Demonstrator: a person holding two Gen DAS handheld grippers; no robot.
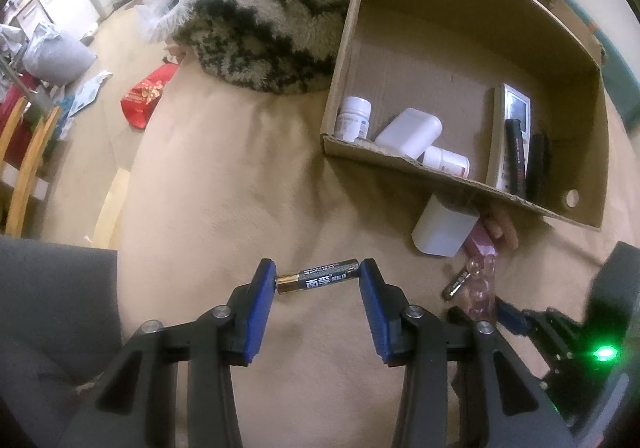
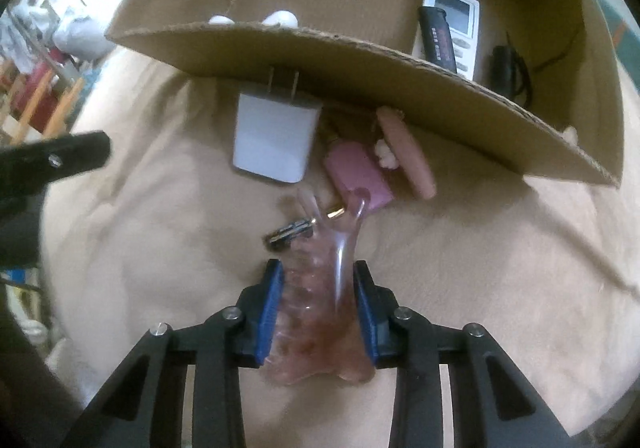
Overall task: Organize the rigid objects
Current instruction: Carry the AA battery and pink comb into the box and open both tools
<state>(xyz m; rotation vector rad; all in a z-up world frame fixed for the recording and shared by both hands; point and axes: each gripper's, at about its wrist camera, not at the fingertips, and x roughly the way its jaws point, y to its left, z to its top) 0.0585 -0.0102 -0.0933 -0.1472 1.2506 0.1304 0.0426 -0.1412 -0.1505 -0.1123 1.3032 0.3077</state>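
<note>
Blue pads of the left gripper pinch a battery end to end, holding it crosswise just above the beige cover, near the carton. In the right wrist view the right gripper is clenched on a clear pinkish hair claw, pads pressing both its flanks while it seems to rest on the cover, its curved teeth pointing toward the carton's near wall. Both things probably belong in the carton, which already holds white bottles, a remote and dark sticks. A second battery lies touching or just beside the claw's tip, with a white charger, a pink case and a pink bar close behind, tucked against the carton. To do this well, I would lift the claw straight up before swinging it, so the teeth do not drag the loose battery or snag the cover. It is slick and hollow, so a firm squeeze low on the body seems safer than a hold near the tips. Clear the near wall fully, since its raised edge stands between the grippers and the floor of the carton, then lower and release in a bare patch, left of the remote. The held battery could slip out lengthwise if tilted; keep it level and set it down gently.
</note>
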